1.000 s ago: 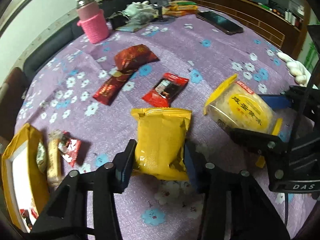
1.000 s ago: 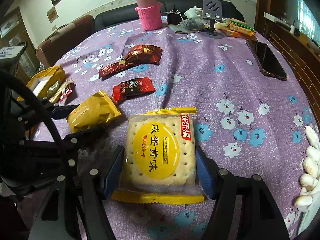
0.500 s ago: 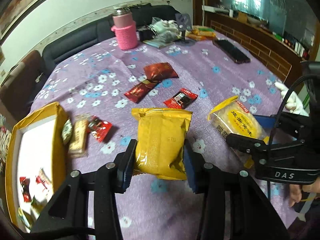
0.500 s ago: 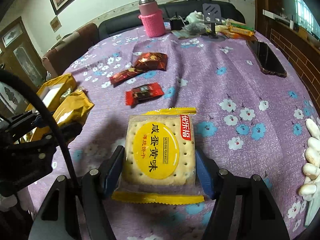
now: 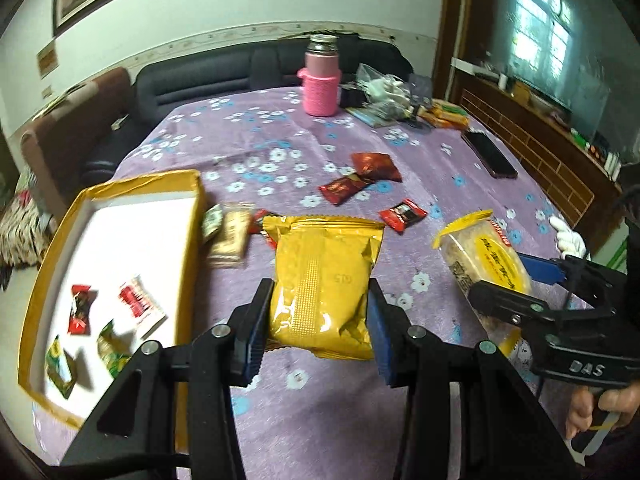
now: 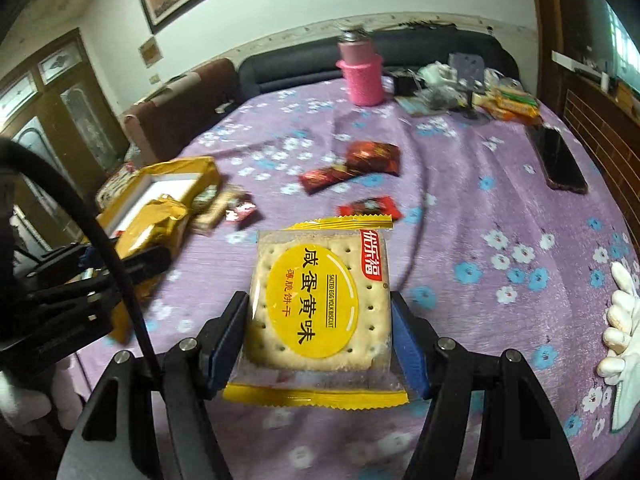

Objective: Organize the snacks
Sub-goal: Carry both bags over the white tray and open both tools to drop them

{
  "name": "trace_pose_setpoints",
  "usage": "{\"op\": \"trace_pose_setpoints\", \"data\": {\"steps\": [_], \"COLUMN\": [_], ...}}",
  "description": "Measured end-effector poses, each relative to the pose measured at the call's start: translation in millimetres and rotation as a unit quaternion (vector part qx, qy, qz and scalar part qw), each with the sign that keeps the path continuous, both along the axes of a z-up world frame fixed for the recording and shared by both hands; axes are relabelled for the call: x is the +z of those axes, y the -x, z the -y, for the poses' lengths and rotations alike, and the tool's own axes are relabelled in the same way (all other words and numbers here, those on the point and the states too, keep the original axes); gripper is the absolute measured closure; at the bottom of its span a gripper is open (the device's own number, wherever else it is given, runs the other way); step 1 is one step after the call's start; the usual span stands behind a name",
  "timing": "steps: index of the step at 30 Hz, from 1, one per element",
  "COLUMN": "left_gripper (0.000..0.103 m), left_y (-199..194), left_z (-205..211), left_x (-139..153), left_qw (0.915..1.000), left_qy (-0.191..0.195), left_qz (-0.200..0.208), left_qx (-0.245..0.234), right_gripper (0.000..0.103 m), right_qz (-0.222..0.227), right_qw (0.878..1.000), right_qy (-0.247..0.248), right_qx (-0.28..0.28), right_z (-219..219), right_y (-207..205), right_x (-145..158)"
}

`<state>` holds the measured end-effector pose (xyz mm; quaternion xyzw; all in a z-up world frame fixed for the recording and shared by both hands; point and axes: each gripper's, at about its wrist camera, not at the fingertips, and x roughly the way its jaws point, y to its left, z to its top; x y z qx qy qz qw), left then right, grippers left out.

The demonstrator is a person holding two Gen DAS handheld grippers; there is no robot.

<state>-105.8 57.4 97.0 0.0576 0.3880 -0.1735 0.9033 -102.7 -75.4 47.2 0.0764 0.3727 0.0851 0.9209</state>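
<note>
- The left claw [image 5: 318,316] is clamping a plain yellow snack pouch [image 5: 322,280] by its sides, carrying it clear of the table [image 5: 320,420] — likely toward the box.
- The right claw [image 6: 320,336] is gripping a salted egg yolk biscuit pack [image 6: 320,300], likewise lifted.
- The yellow box [image 5: 48,264] is lying just left, already holding small snacks.
- Red packets [image 5: 402,215] are waiting farther back.

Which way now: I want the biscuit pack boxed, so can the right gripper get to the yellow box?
Probably not directly. The right gripper, shut on the biscuit pack, has the left gripper and its yellow bag between it and the yellow box. The box's far side looks clear.
</note>
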Motion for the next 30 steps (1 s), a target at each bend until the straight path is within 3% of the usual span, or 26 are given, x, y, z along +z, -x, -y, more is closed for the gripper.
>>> {"op": "trace_pose_setpoints", "data": {"steps": [10,16,24,30], "left_gripper": [0.057,0.057,0.057,0.057], "left_y": [7,1,-25,-71], "left_z": [-65,-119,-175,-203], "left_x": [22,34,43,31], "left_qw": [0.9971,0.9914,0.9848,0.9823], "left_qy": [0.042,0.046,0.030,0.027], "left_qz": [0.024,0.044,0.057,0.030], "left_qx": [0.060,0.114,0.161,0.183], "right_gripper": [0.035,0.035,0.035,0.035], "right_qz": [0.026,0.055,0.076,0.052], "right_qw": [0.997,0.992,0.983,0.982], "right_qy": [-0.011,-0.002,-0.001,-0.009], "right_qx": [0.072,0.116,0.167,0.184], "right_z": [-59,-108,-172,-206], "right_y": [3,-12,-52,-93], "right_x": [38,60,82,69]}}
